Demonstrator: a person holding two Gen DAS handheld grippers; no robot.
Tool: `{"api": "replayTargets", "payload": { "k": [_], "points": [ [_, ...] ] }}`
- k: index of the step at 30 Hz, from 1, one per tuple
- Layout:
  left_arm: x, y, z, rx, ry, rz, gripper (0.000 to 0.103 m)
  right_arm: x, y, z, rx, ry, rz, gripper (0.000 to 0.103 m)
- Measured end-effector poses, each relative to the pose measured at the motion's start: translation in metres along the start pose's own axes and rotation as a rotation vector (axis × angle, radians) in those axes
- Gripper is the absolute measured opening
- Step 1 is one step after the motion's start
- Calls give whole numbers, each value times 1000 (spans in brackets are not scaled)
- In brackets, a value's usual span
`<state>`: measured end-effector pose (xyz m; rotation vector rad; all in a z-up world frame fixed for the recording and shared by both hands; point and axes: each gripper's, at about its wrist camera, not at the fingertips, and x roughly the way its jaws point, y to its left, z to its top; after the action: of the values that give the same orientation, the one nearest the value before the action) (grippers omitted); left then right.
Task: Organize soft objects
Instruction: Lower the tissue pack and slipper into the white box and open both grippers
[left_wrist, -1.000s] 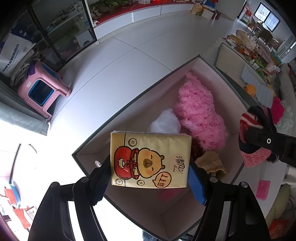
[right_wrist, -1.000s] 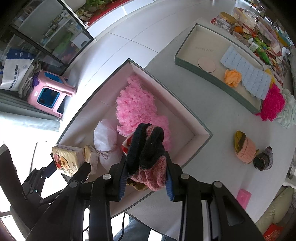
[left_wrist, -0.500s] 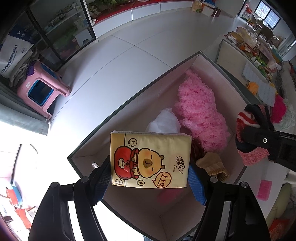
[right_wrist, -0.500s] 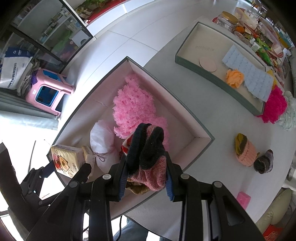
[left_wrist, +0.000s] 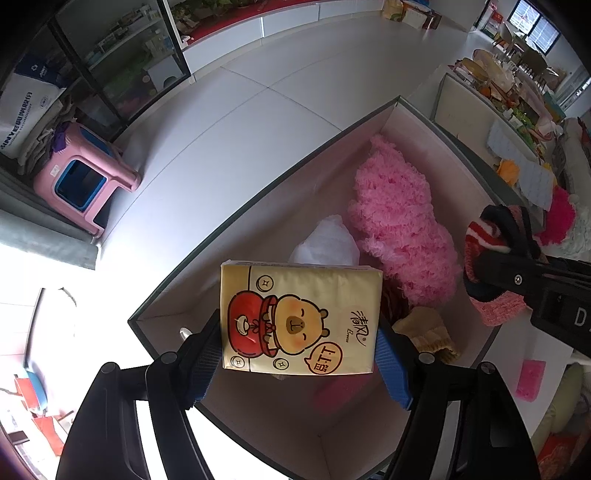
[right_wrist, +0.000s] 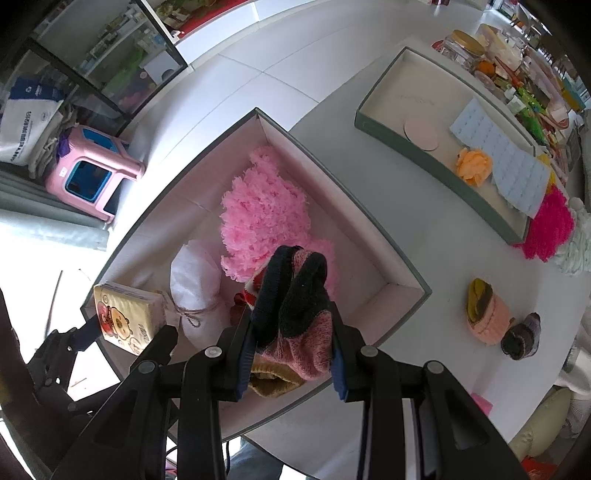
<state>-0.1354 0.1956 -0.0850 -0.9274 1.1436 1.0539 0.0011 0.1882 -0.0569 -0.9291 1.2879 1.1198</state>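
Both claws are loaded: the left gripper (left_wrist: 299, 354) pinches a yellow tissue pack (left_wrist: 300, 319) by its short sides, and the right gripper (right_wrist: 293, 349) clamps a bunched knit sock (right_wrist: 295, 314). Each hangs above the near end of the grey box (right_wrist: 402, 266). Beyond the tips lie a pink fluffy bundle (right_wrist: 264, 212) and a white pouch (right_wrist: 195, 291). Risk, as I judge it: 2 claws crowd 1 corner, so they may knock together, or the pack may land on the rim and tip outside.
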Motion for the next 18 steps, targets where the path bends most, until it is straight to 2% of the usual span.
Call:
{"api": "replayTargets", "payload": {
  "k": [6, 7, 10, 11, 12, 14, 17, 18],
  "points": [
    [1, 1, 1, -9, 3, -11, 77, 2, 0, -1, -12, 2, -12, 43],
    [1, 1, 1, -8, 5, -12, 81, 2, 0, -1, -14, 3, -10, 45],
    [-2, 2, 1, -19, -4, -13, 100, 0, -1, -3, -17, 3, -2, 62],
    [-3, 2, 0, -25, -6, -15, 102, 0, -2, -3, -17, 1, 1, 74],
    [-3, 2, 0, -28, 3, -15, 102, -2, -2, -4, -21, -3, 7, 82],
    [-2, 2, 0, -29, 12, -15, 102, -5, -1, -5, -28, -12, 10, 83],
    [-4, 2, -1, -19, 4, 2, 102, -7, 0, -7, -36, -18, 4, 92],
    [-4, 2, -2, -20, 5, 3, 102, -8, -1, -8, -35, -25, 4, 100]
  ]
}}
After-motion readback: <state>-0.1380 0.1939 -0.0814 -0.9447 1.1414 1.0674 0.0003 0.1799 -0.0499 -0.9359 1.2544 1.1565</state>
